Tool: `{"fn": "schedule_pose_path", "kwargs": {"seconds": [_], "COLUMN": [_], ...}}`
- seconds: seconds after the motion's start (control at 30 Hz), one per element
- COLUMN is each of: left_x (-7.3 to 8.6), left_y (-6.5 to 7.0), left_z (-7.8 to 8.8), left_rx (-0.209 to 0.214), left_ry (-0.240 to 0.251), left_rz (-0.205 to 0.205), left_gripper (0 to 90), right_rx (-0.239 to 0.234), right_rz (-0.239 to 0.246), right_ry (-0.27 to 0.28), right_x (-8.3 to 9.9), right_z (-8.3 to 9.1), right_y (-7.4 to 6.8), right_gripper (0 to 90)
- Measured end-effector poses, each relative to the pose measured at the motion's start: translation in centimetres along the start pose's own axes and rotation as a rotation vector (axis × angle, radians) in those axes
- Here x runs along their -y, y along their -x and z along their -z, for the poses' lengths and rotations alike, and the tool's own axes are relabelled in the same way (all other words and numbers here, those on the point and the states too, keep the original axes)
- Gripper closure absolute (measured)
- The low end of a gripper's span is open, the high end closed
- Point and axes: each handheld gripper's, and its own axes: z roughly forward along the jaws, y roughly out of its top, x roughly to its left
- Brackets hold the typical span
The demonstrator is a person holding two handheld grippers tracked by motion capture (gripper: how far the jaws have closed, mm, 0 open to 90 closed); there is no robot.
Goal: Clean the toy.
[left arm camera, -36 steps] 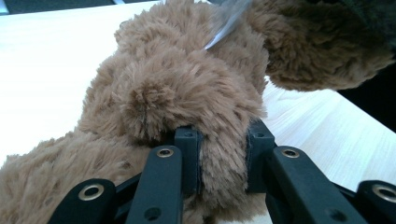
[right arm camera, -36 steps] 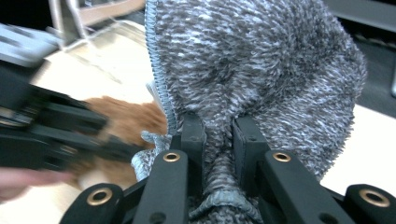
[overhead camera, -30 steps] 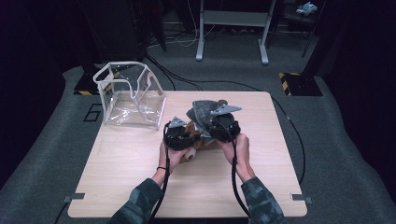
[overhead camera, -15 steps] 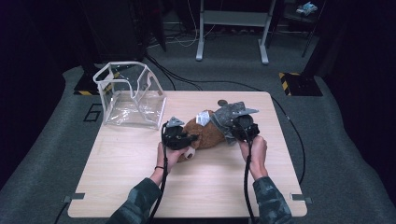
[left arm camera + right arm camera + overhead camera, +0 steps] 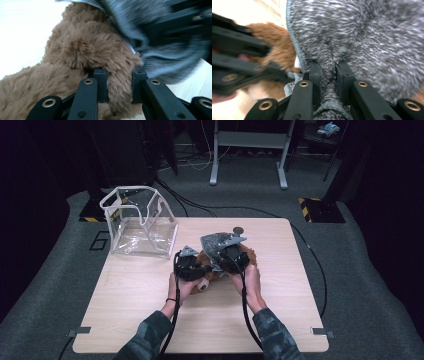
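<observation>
Just right of the clear bag (image 5: 141, 227) on the worktop (image 5: 130, 315), our left claw (image 5: 119, 83) pinches the brown teddy (image 5: 82, 50) by its fur, and our right claw (image 5: 328, 75), tipped down over the teddy, pinches its grey top (image 5: 367, 37), only half on, so dressing isn't finished.

A clear plastic bag (image 5: 142, 222) with white edges stands open on the far left part of the light wooden tabletop (image 5: 150, 305). A small dark round object (image 5: 238, 229) lies near the far edge of the tabletop. The floor (image 5: 60, 285) around is grey carpet, with black cables (image 5: 205, 209) on it. Far behind stands a grey metal frame (image 5: 247, 150).
</observation>
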Motion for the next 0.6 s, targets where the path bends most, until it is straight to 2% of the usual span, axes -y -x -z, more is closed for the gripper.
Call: {"fn": "schedule_pose_path", "kwargs": {"seconds": [0.1,0.27,0.43,0.5,0.6], "left_x": [0.1,0.1,0.2,0.2,0.2], "left_y": [-0.2,0.0,-0.1,0.0,-0.1], "left_z": [0.0,0.0,0.0,0.0,0.0], "left_rx": [0.006,0.009,0.015,0.011,0.013], "left_ry": [0.003,0.001,0.008,0.005,0.003], "left_rz": [0.005,0.001,0.004,0.005,0.004], "left_gripper": [73.0,73.0,73.0,73.0,72.9], "right_rx": [0.013,0.081,0.117,0.132,0.143], "right_rz": [-0.026,-0.067,-0.096,-0.125,-0.119], "right_ry": [0.004,-0.005,-0.003,-0.003,0.016], "right_x": [0.2,1.0,1.8,2.0,1.9], "right_z": [0.0,1.0,1.7,2.0,2.4], "right_y": [1.0,2.9,5.0,5.2,5.3], "right_gripper": [77.7,77.7,77.7,77.7,77.7]}}
